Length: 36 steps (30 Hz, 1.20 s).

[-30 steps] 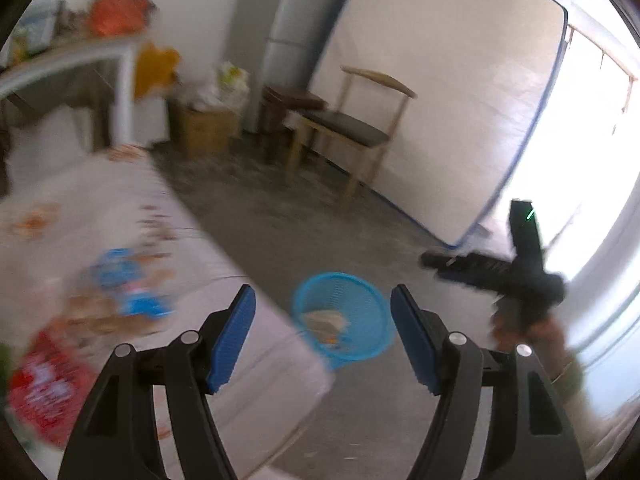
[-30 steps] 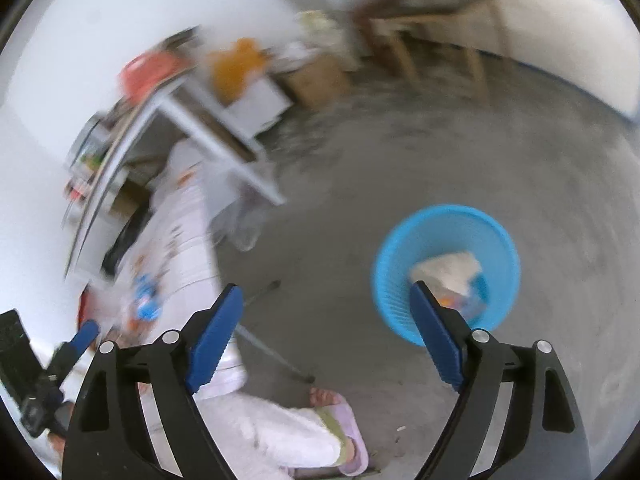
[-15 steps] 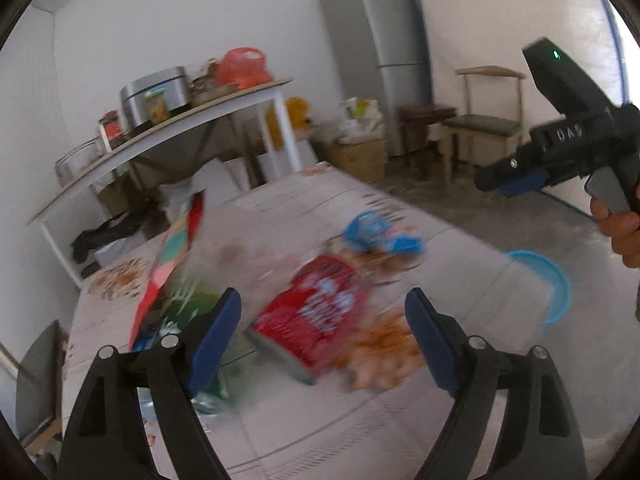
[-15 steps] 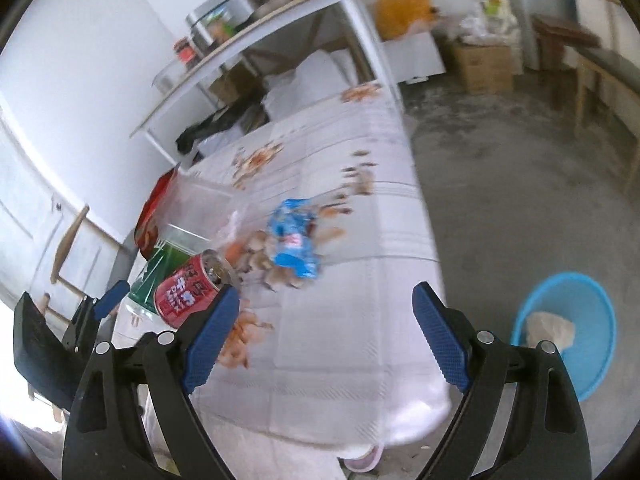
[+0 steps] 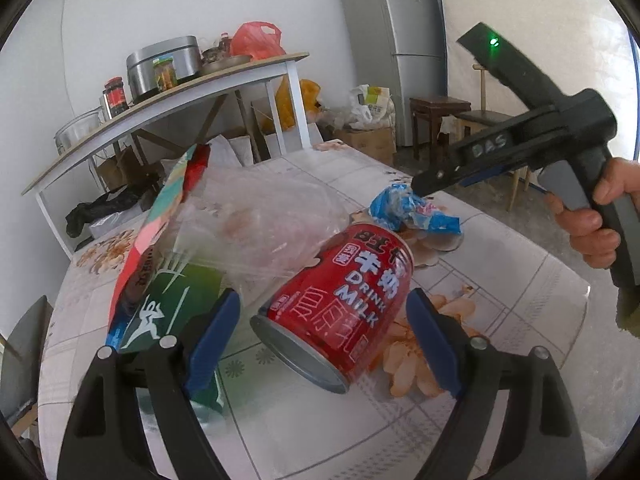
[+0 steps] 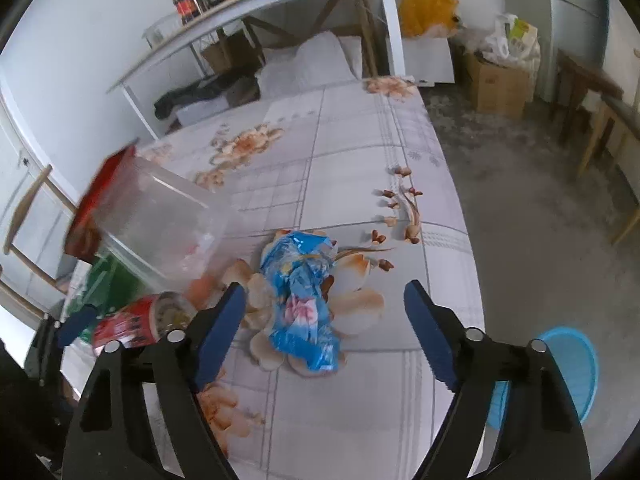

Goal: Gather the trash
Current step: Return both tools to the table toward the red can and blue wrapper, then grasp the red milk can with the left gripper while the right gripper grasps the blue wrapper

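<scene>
My left gripper points down at a slant over the table, its blue pads wide apart. A red can lies on its side between them, base toward me, with daylight on both sides, so neither pad presses on it and I hold nothing there. At the far left a green packet lies flat, partly hidden under my left finger; a red box leans above it, and a clear bag slumps against both. The bag's outline is hard to make out against the cloth.

Further right a crumpled blue wrapper lies on the floral cloth beyond the can. My right gripper tips steeply down over it. Its jaws have just been closing a little, yet they are still wide, with the wrapper between the tips and no pad on it. From the left wrist I see my right hand curled round the handle, the tool's nose just above the wrapper.

At the far right, on the floor beside the table, stands a blue basket, partly behind my right finger and cut off low, so its contents are hidden. In the right view the can is blurred.
</scene>
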Motion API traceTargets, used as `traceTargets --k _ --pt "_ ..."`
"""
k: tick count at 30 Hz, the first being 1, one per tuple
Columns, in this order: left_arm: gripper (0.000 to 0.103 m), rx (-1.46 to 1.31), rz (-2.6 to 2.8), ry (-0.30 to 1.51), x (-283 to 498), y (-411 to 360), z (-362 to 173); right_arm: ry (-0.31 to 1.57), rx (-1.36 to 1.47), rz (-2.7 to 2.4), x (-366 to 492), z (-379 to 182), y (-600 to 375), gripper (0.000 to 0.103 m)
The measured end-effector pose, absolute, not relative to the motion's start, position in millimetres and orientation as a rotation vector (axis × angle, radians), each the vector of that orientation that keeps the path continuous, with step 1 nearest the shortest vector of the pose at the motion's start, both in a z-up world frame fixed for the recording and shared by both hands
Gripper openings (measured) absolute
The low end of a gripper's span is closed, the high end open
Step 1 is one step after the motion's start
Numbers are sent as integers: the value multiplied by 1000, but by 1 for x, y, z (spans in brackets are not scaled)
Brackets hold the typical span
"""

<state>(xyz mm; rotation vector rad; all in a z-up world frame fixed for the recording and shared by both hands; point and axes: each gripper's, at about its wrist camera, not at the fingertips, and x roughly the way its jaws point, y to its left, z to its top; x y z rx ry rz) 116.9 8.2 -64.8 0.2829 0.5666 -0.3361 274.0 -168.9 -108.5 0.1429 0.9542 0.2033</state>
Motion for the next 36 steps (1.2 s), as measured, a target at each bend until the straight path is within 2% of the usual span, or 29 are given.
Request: traceTargets --k 2,5,10,16,22,28,35,36 --pt "83 277 -340 575 120 7 -67 975 146 203 280 -115 -168 68" --pt "83 280 -348 590 123 4 -71 1001 158 201 285 -123 -168 55" --pt "83 282 -339 597 122 3 -73 1031 231 242 281 -123 -168 16" --pt "83 273 -382 603 114 4 -74 1030 200 303 267 -114 -147 13" --pt "82 258 -449 636 103 4 -77 1065 287 370 257 -118 -146 12" --pt "64 207 -469 724 103 5 -88 1085 312 383 250 -121 -146 12" --pt "65 206 -464 717 100 1 -84 1089 325 380 244 -122 -149 12" --pt "67 211 -464 713 99 0 -82 1089 327 380 242 -122 -149 12"
